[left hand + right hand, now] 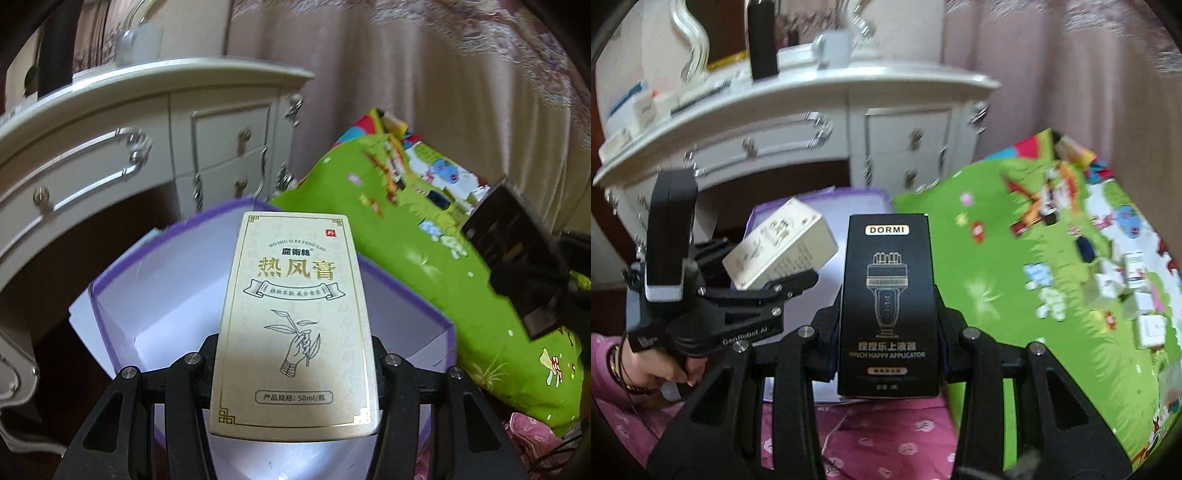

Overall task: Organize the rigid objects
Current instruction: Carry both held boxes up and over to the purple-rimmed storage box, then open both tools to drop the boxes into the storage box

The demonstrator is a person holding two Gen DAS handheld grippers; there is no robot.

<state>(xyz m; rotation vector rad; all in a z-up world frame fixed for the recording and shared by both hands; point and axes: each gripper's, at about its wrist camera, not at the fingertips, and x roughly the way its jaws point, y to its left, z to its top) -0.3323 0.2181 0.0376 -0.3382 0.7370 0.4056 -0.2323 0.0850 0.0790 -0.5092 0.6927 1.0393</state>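
Two boxes carried over a purple storage box

The left gripper (295, 350) pinches a cream cardboard carton (295, 317) above the open purple box (110, 317); at three o'clock, the right gripper (890, 332) pinches a black cardboard carton (889, 306).

Below and ahead of the left gripper (295, 369), the open purple cardboard box with white inside (155, 295) lies empty, leaving free room between its walls. Beyond it the white curved counter with drawers (110, 155) blocks the way, and the right gripper (888, 325) hangs close alongside, over the green patterned play mat (1015, 258).
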